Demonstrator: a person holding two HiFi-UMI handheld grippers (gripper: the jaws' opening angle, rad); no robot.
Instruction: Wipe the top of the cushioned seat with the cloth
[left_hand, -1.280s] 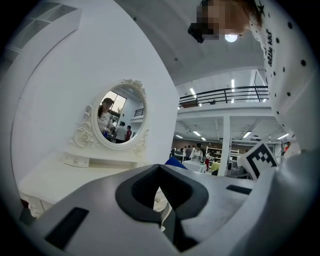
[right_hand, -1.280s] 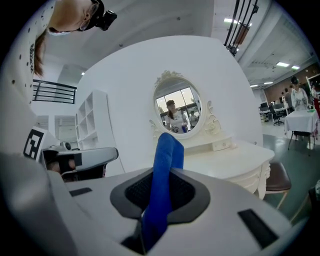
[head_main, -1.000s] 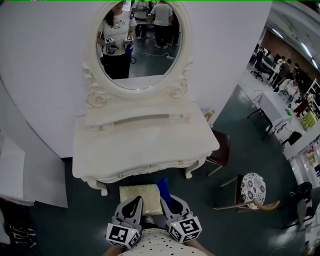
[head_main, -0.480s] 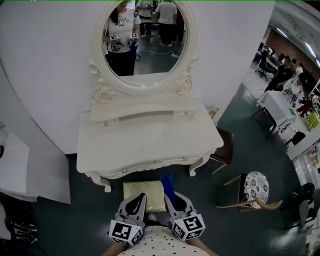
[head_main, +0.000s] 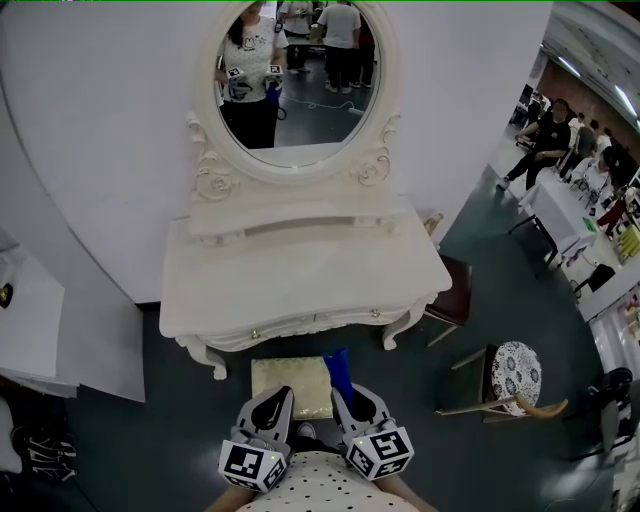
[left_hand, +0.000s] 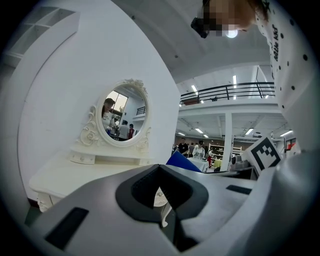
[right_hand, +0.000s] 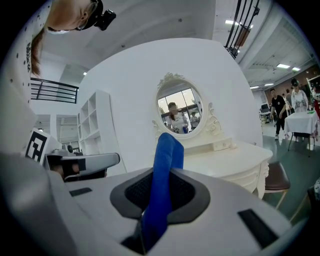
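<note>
The cushioned seat (head_main: 288, 386), pale and square, stands on the floor just in front of the white dressing table (head_main: 300, 275). My right gripper (head_main: 349, 398) is shut on a blue cloth (head_main: 337, 372) that sticks up out of its jaws (right_hand: 164, 175), held above the seat's right edge. My left gripper (head_main: 272, 403) hovers over the seat's near edge, shut with nothing in it (left_hand: 161, 205). Both grippers are held close to the person's body, side by side.
An oval mirror (head_main: 296, 80) tops the dressing table against a white curved wall. To the right stand a brown chair (head_main: 447, 300) and a patterned stool (head_main: 512, 372). White panels (head_main: 40, 335) lean at the left. People and tables fill the far right.
The head view has shifted slightly, so the table and seat sit a little lower and to the right. Both grippers keep their pose, the cloth still held.
</note>
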